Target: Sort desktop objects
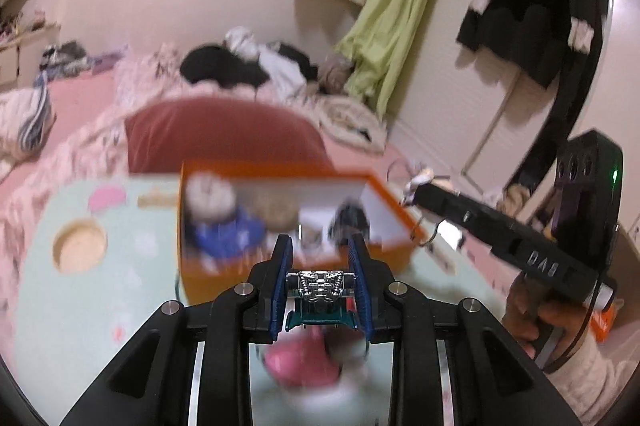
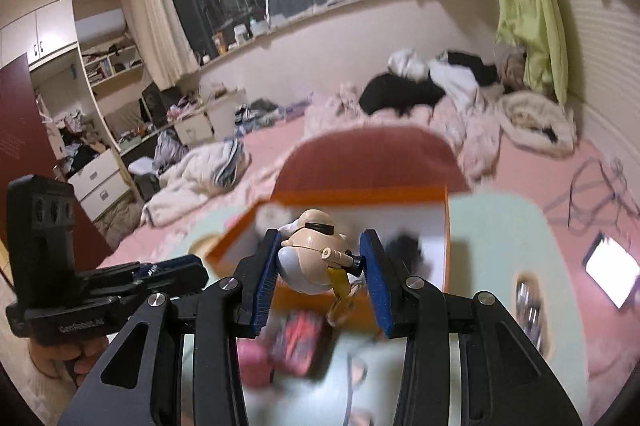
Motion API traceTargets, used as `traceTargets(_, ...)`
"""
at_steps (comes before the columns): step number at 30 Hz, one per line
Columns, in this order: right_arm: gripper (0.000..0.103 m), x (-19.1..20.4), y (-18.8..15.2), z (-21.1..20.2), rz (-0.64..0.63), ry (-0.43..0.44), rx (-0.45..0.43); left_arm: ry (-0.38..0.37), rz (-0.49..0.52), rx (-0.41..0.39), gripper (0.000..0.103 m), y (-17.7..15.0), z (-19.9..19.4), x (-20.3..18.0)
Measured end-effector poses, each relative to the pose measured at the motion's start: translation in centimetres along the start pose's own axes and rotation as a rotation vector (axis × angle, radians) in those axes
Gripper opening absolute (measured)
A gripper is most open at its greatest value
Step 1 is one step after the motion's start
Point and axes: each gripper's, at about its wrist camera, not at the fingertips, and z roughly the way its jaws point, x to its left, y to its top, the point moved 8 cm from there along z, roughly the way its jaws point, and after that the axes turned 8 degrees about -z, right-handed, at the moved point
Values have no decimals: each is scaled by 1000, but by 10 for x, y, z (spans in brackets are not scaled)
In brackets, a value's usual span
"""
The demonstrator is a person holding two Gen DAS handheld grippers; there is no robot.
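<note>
Left gripper (image 1: 320, 280): I had it pinching a toy car (image 1: 320, 292), just near of the orange box (image 1: 296, 226).
Right gripper (image 2: 320, 266): I had it clamping a figurine keychain (image 2: 316, 254) above the box's near wall.

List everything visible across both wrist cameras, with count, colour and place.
toy car: one, teal with chrome parts, clamped in the left gripper.
figurine keychain: one, cream and white, clamped in the right gripper.
orange box: one, orange with a white inside, open on the table, holding blurred items.
table: one, pale green, set on the bed.
red cushion: one, dark red, behind the box.
pink object: one, blurred, on the table near the box.
green cloth: one, hanging by the wall.
left gripper: black with blue pads.
right gripper: black with blue pads.
</note>
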Motion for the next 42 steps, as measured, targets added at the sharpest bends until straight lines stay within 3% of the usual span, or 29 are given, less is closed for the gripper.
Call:
traceTargets(5, 42, -13, 11, 36, 29, 24, 34, -19, -97, -36, 28, 34, 27, 15)
traceTargets(8, 43, -25, -18, 67, 79, 0, 157, 88, -149, 3, 66, 21, 54, 42)
traceTargets(9, 46, -30, -31, 74, 86, -34, 199, 109, -162, 22, 66, 13, 61, 49)
traceTargets(10, 48, -34, -35, 73, 53, -97, 184, 105, -172, 39, 65, 5, 66, 53)
traceTargets(11, 49, -32, -36, 70, 10, -120, 153, 102, -136, 4, 65, 4, 63, 51)
traceTargets(13, 60, -22, -39, 67, -33, -102, 143, 149, -78, 5, 65, -1, 62, 49)
traceTargets(18, 62, -12, -35, 56, -50, -118, 119, 86, -58, -53, 66, 6, 38, 35)
traceTargets(19, 62, -11, -32, 50, -47, -117, 98, 91, -46, -66, 68, 6, 31, 32)
traceTargets(21, 62, -7, -30, 35, -50, -121, 64, 126, -26, -65, 85, 2, 20, 30)
traceTargets(24, 68, 3, -37, 18, -68, -122, 57, 189, 16, -29, 88, -18, 8, 33)
traceTargets(25, 73, 8, -41, 15, -73, -120, 68, 217, 33, 0, 88, -30, 7, 36)
traceTargets(28, 73, 15, -65, 12, -83, -130, 158, 280, 48, 75, 88, -63, 6, 46)
traceTargets(33, 74, 19, -105, 23, -116, -141, 344, 318, 10, 192, 88, -104, 16, 63)
traceTargets(34, 74, 18, -109, 25, -122, -151, 368, 344, 34, 181, 89, -105, 17, 63)
traceTargets(36, 74, 13, -119, 29, -122, -170, 410, 380, 48, 185, 102, -109, 20, 64)
traceTargets(38, 82, 10, -128, 30, -138, -211, 442, 417, 76, 187, 103, -113, 24, 63)
traceTargets(42, 86, 4, -131, 28, -130, -233, 440, 407, 74, 178, 103, -116, 22, 65)
